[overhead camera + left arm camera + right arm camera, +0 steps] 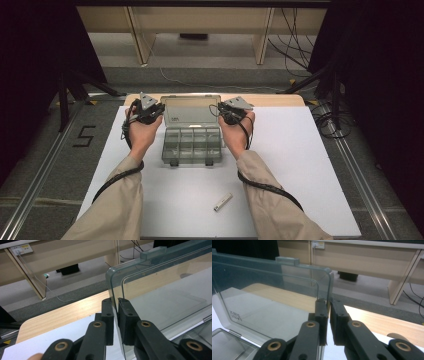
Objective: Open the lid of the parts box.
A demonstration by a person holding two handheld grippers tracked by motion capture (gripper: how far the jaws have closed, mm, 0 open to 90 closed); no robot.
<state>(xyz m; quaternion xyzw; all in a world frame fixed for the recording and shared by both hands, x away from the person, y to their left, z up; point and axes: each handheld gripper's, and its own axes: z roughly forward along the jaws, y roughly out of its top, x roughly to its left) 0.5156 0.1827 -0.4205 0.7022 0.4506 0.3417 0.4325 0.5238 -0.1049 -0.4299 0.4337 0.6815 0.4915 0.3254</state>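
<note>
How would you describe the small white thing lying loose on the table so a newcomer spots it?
Start at the white table sheet, then the clear compartment box at its middle. Nearer the person, between the sleeves, lies a small white stick, the one loose item there.

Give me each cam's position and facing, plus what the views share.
High view: above the person's side, facing forward and down on the table; forearms, hands, left gripper and right gripper show.
Left gripper view: on the left gripper, facing along its jaws, which pinch the lid edge.
Right gripper view: on the right gripper, facing along its jaws, on the lid's other side edge.
Shared: the open box's clear lid.
</note>
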